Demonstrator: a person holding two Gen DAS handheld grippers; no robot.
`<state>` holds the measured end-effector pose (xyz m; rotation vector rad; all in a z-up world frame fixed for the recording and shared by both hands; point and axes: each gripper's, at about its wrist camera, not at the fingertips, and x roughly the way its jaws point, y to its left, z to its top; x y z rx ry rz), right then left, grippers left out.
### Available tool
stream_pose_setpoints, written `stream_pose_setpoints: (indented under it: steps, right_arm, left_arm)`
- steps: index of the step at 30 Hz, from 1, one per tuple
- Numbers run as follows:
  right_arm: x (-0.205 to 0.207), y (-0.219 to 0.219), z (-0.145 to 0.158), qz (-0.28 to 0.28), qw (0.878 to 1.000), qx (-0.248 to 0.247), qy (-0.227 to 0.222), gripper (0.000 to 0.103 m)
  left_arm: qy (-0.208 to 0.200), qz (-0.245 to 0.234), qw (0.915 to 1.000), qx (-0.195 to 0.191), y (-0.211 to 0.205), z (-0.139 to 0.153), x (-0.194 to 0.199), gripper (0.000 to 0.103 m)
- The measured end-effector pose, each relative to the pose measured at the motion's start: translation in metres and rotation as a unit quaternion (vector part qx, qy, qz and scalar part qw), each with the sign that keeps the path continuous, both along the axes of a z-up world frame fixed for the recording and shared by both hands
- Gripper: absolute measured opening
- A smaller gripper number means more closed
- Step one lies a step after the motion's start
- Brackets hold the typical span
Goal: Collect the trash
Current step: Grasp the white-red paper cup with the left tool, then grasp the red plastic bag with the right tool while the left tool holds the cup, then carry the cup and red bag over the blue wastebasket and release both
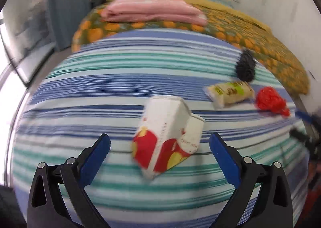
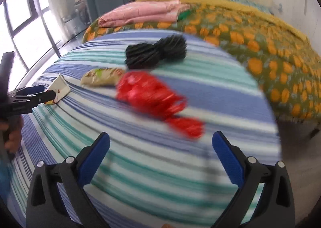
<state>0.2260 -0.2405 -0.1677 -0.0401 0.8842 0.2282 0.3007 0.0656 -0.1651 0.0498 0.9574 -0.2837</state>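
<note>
Left wrist view: your left gripper [image 1: 159,142] has its blue-padded jaws spread wide with nothing between the pads. Just ahead of the fingertips, a crushed white-and-red carton [image 1: 167,137] lies tilted on the striped sheet [image 1: 80,87], not touched by either finger. Further off to the right lie a pale snack wrapper [image 1: 229,93], a crumpled red plastic bag [image 1: 270,101] just beside it, and a black fuzzy bundle [image 1: 245,65] behind the wrapper. A folded pink cloth [image 1: 152,12] rests on the orange-patterned blanket [image 1: 260,43] at the far end of the bed. The frame is motion-blurred.

Right wrist view: your right gripper [image 2: 160,143] is likewise fully parted and holds nothing. The red plastic bag [image 2: 154,97] lies directly ahead of the fingertips, near but not in contact. Beyond it lie the black fuzzy bundle [image 2: 156,53] and, to its left, the snack wrapper [image 2: 102,77]. At the left edge, your left gripper [image 2: 43,94] reaches in beside the carton [image 2: 60,87]; whether it touches the carton cannot be determined here. Your hand [image 2: 12,133] shows at the edge below it.
</note>
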Motion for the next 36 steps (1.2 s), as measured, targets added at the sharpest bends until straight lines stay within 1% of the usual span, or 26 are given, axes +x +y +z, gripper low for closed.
stream_pose_setpoints:
  steps: [1,2,3,4,6,7,8,10,12,13,14,15,16,17,18,21,25,28,31,33,34,36]
  right_arm:
    - [0.010,-0.005,0.003,0.021,1.000,-0.006,0.006,0.098]
    - [0.016,-0.007,0.003,0.038,0.999,0.000,0.012,0.098]
    - [0.028,-0.008,0.002,0.066,0.997,0.015,0.027,0.098]
    - [0.040,-0.007,0.000,0.080,0.996,0.020,0.038,0.098]
    - [0.053,-0.003,-0.002,0.099,0.994,0.018,0.039,0.098]
    - [0.058,0.001,-0.002,0.111,0.993,0.014,0.034,0.098]
    - [0.062,0.009,-0.002,0.127,0.992,0.003,0.026,0.098]
    - [0.068,0.020,-0.004,0.154,0.988,-0.009,0.028,0.098]
    - [0.071,0.034,-0.008,0.176,0.983,-0.027,0.036,0.098]
    - [0.071,0.040,-0.010,0.183,0.982,-0.035,0.038,0.097]
    - [0.070,0.046,-0.010,0.188,0.980,-0.045,0.038,0.095]
    - [0.069,0.049,-0.011,0.188,0.980,-0.047,0.039,0.079]
    - [0.067,0.050,-0.011,0.183,0.981,-0.050,0.038,0.055]
    - [0.063,0.050,-0.008,0.170,0.984,-0.051,0.035,0.051]
    - [0.060,0.049,-0.006,0.159,0.986,-0.042,0.036,0.050]
    - [0.041,0.044,0.004,0.141,0.989,-0.009,0.036,0.049]
    - [0.000,0.029,0.016,0.116,0.991,0.048,0.047,0.049]
    - [-0.037,0.006,0.022,0.088,0.991,0.089,0.054,0.050]
    - [-0.078,-0.031,0.029,0.048,0.989,0.129,0.049,0.050]
    - [-0.108,-0.071,0.031,0.003,0.988,0.150,0.041,0.050]
    - [-0.124,-0.093,0.031,-0.022,0.988,0.150,0.036,0.050]
    - [-0.142,-0.124,0.028,-0.063,0.989,0.130,0.028,0.050]
  left_arm:
    - [0.004,-0.009,0.9999,0.001,0.000,-0.004,0.003,0.098]
    - [0.003,-0.017,0.9999,-0.002,0.002,-0.007,0.006,0.097]
    - [-0.001,-0.021,0.9998,-0.006,0.003,-0.007,0.005,0.097]
    - [0.000,-0.025,0.9996,-0.012,0.003,-0.006,0.006,0.097]
    - [0.003,-0.033,0.9993,-0.015,0.002,-0.005,0.007,0.087]
    - [0.004,-0.037,0.9992,-0.014,0.001,-0.004,0.008,0.084]
    - [0.004,-0.038,0.9992,-0.010,0.001,-0.004,0.009,0.079]
    - [0.001,-0.037,0.9993,0.001,-0.001,-0.004,0.007,0.072]
    - [0.000,-0.041,0.9992,0.003,-0.002,-0.003,0.005,0.059]
    - [0.001,-0.042,0.9991,0.001,-0.003,-0.001,0.003,0.055]
    - [0.002,-0.042,0.9991,0.001,-0.003,-0.001,0.002,0.047]
    - [0.002,-0.043,0.9991,-0.001,-0.003,0.001,0.000,0.039]
    - [0.002,-0.042,0.9991,-0.002,-0.002,0.003,-0.002,0.037]
    - [0.003,-0.041,0.9991,-0.004,-0.002,0.005,-0.004,0.033]
    - [0.001,-0.036,0.9993,-0.005,-0.001,0.007,-0.009,0.030]
    - [-0.002,-0.031,0.9995,-0.010,-0.003,0.013,-0.026,0.029]
    - [0.001,-0.039,0.9986,-0.035,-0.011,0.023,-0.061,0.028]
    - [0.006,-0.054,0.9973,-0.050,-0.031,0.029,-0.092,0.028]
    - [0.007,-0.082,0.9943,-0.068,-0.061,0.037,-0.123,0.029]
    - [0.008,-0.106,0.9910,-0.081,-0.088,0.042,-0.143,0.029]
    - [0.009,-0.115,0.9897,-0.084,-0.100,0.043,-0.149,0.029]
    - [0.010,-0.137,0.9860,-0.094,-0.128,0.046,-0.164,0.029]
